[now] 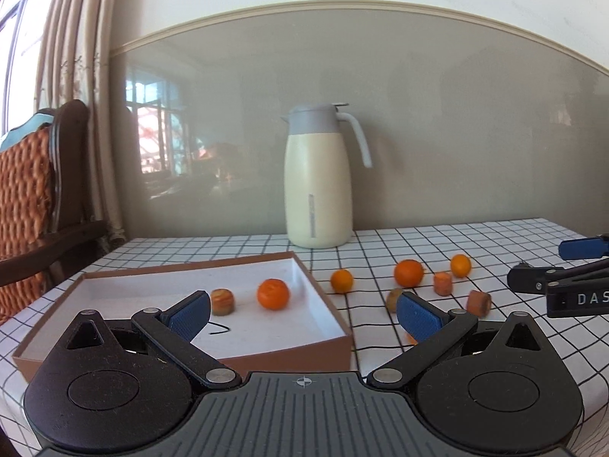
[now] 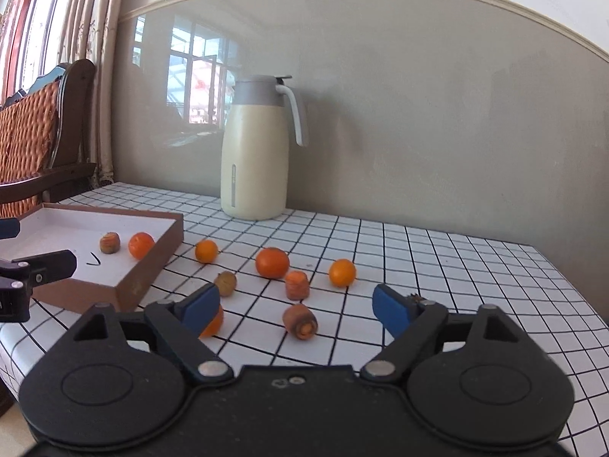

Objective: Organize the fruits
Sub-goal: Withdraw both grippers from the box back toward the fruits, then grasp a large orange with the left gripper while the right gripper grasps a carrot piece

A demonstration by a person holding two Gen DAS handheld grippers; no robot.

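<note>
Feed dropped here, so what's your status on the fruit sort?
Left gripper open, empty. Right gripper open, carrot piece between fingers, ungripped. Box holds one orange. Path clear.

Oranges [image 2: 272, 262] and carrot chunks [image 2: 300, 321] crowd the table [image 2: 456, 285] between the box [image 2: 152, 266] and open cloth to the right. A jug [image 2: 254, 152] blocks the back wall; the box floor is mostly free.

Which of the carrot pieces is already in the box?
The brownish carrot piece beside the orange inside the brown box. The other carrot pieces lie outside on the checked tablecloth, among the loose oranges.
</note>
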